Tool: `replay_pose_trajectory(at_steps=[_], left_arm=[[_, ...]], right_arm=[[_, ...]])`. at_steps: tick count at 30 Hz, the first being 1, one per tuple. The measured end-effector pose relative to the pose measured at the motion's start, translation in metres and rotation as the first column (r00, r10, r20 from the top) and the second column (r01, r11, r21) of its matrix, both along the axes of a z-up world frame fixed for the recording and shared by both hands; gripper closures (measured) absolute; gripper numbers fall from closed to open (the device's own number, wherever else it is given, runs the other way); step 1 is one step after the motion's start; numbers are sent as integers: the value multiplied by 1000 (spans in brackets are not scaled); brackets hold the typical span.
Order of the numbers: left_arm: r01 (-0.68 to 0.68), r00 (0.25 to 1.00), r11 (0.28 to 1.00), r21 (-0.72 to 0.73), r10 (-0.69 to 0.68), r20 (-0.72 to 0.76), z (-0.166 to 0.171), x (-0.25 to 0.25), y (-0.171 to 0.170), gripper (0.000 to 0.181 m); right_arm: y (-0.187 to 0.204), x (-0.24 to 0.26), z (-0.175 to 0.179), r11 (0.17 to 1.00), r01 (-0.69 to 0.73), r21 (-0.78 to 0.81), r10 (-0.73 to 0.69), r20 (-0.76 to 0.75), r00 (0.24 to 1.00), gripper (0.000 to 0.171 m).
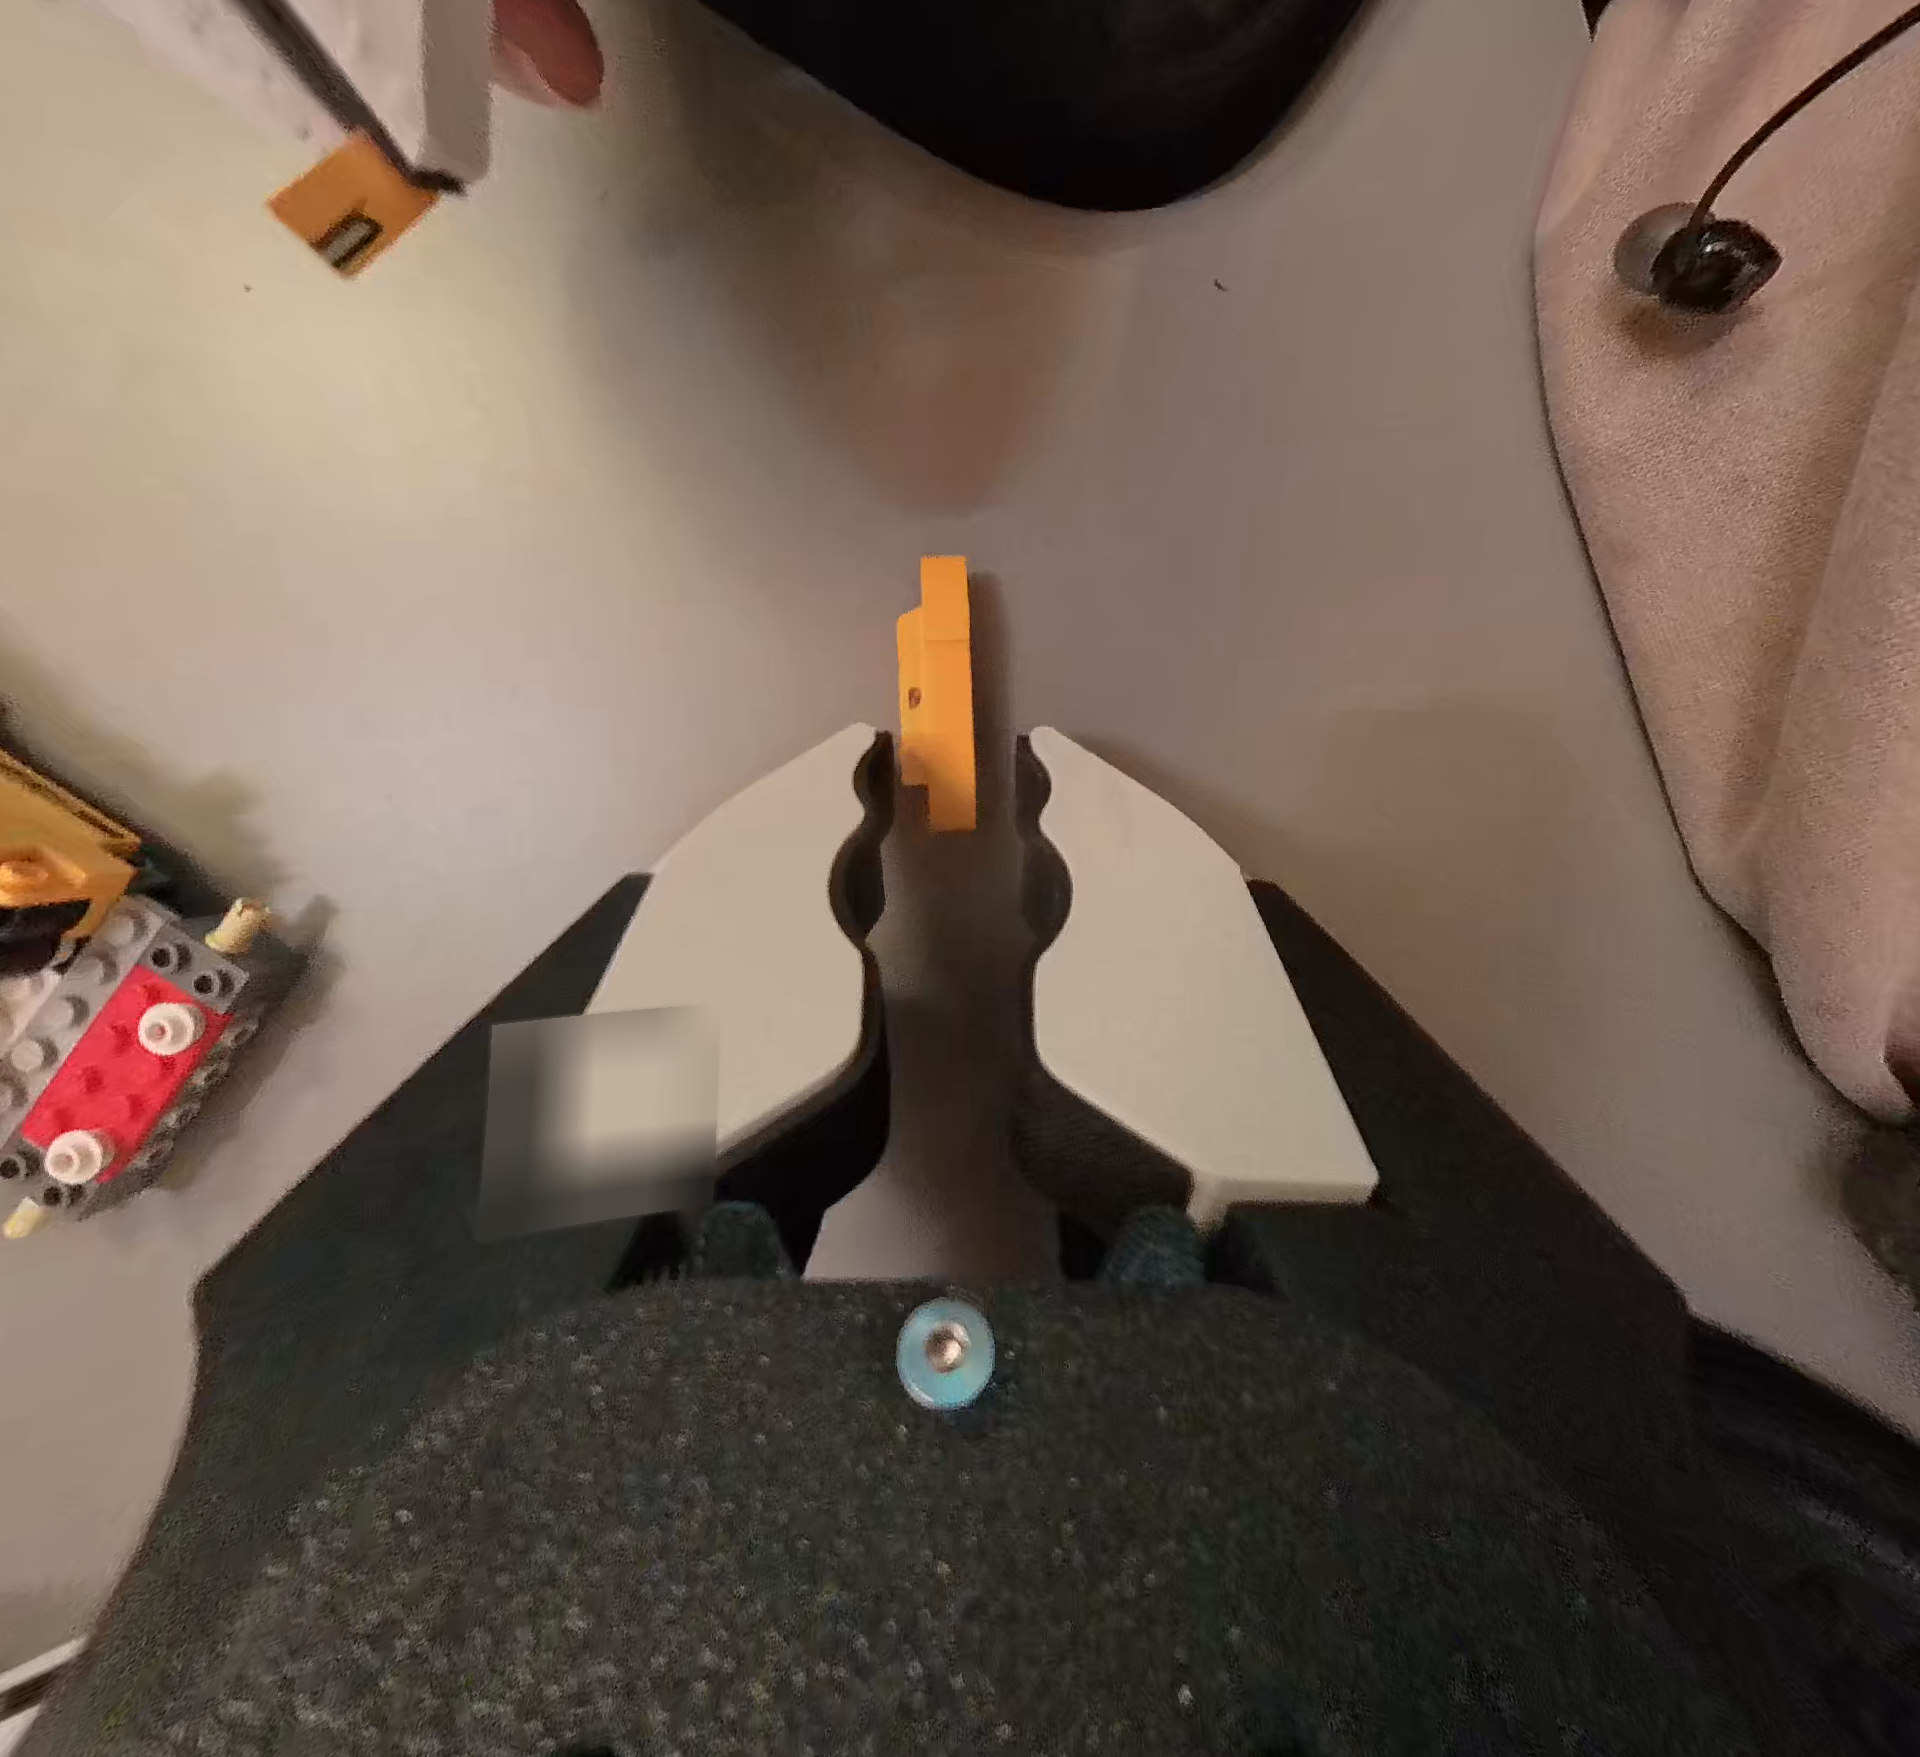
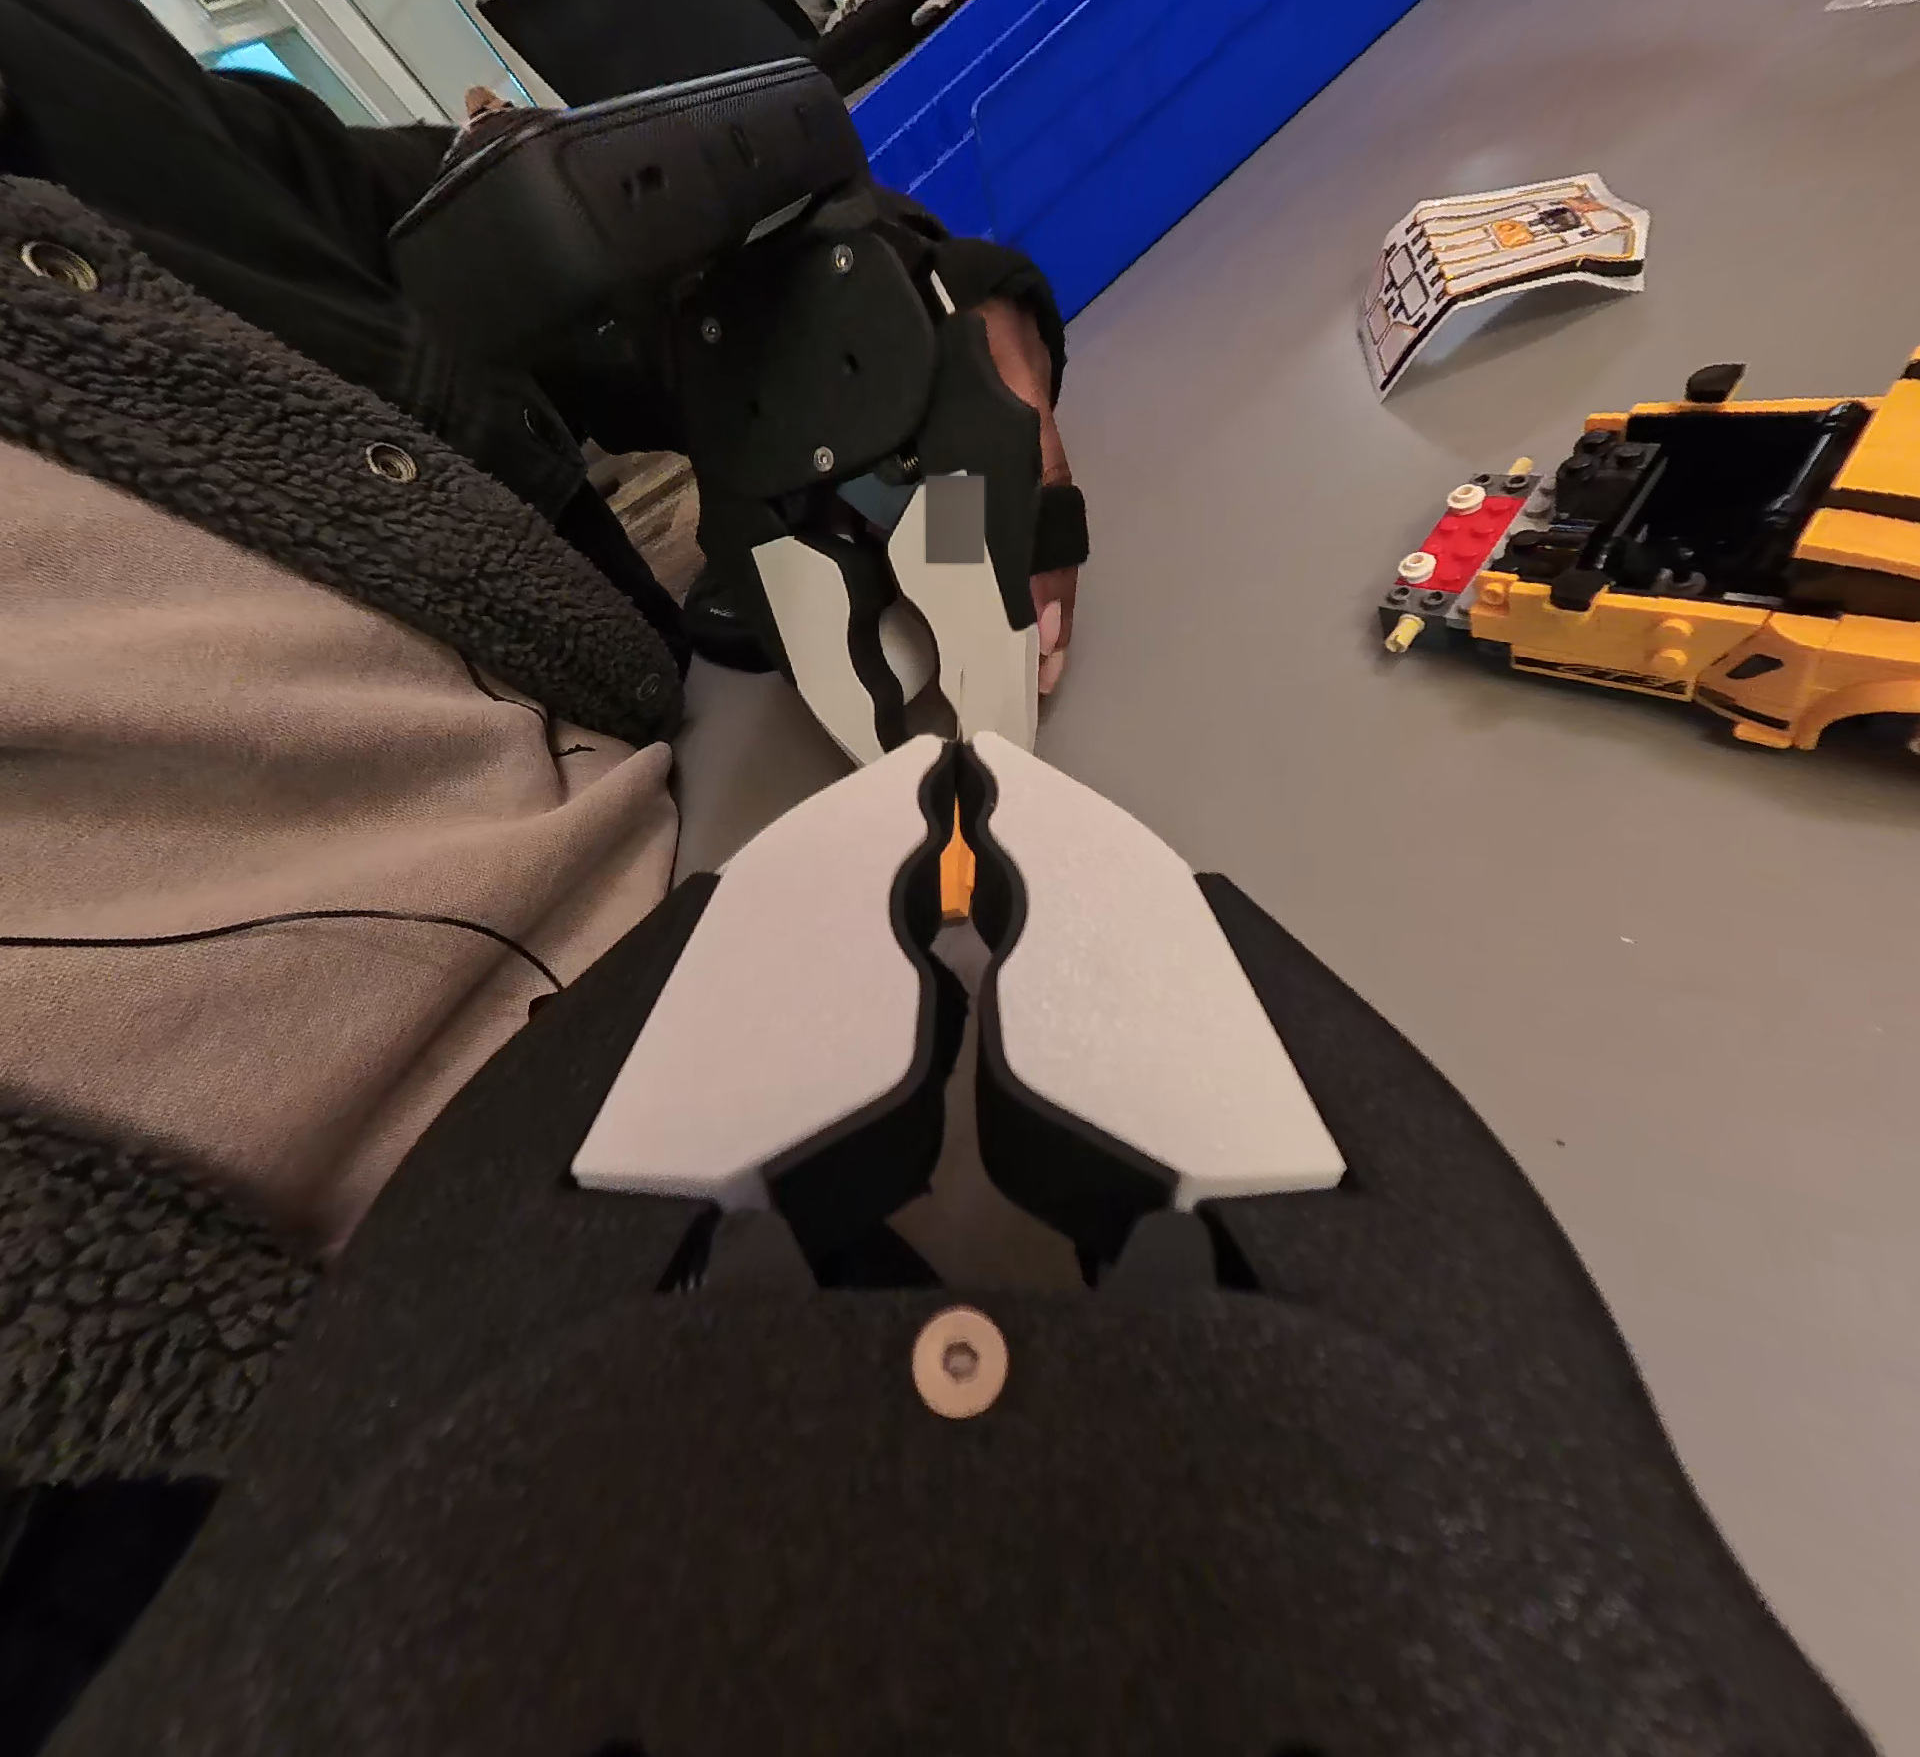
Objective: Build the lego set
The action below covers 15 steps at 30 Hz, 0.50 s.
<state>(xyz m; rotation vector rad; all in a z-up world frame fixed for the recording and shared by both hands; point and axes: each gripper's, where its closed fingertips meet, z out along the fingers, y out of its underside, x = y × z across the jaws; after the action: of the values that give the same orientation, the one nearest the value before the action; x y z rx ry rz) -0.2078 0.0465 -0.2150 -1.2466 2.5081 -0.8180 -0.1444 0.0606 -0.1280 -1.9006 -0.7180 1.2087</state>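
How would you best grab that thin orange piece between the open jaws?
By its two broad flat faces, from its near end, where the left gripper straddles it. The orange piece stands edge-on, faces toward each open jaw, so closing should pinch flat on flat.

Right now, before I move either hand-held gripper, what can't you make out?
- Right wrist view: the held orange piece is mostly hidden by the right hand-held gripper's shut fingers, so its shape is unclear.
- Left wrist view: whether the upright orange piece touches the left hand-held gripper's open fingers.
- Yellow car: cut off by the right edge; in the left wrist view blurred and cut off at the left edge.
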Motion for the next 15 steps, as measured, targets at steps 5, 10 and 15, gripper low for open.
replay_pose_trajectory(at_steps=[5, 10, 15], left_arm=[[-9, 1000, 1000, -17, 9, 2, -4, -5, -3, 164], [-21, 1000, 999, -31, 22, 18, -3, -8, -6, 163], [-46, 998, 998, -53, 48, 44, 3, -12, -5, 157]], right_arm=[[1, 0, -2, 1000, 1, -9, -1, 0, 1000, 171], [1, 0, -2, 1000, 0, -14, 0, 2, 1000, 171], [-3, -6, -6, 999, -32, -19, 33, 45, 998, 171]])
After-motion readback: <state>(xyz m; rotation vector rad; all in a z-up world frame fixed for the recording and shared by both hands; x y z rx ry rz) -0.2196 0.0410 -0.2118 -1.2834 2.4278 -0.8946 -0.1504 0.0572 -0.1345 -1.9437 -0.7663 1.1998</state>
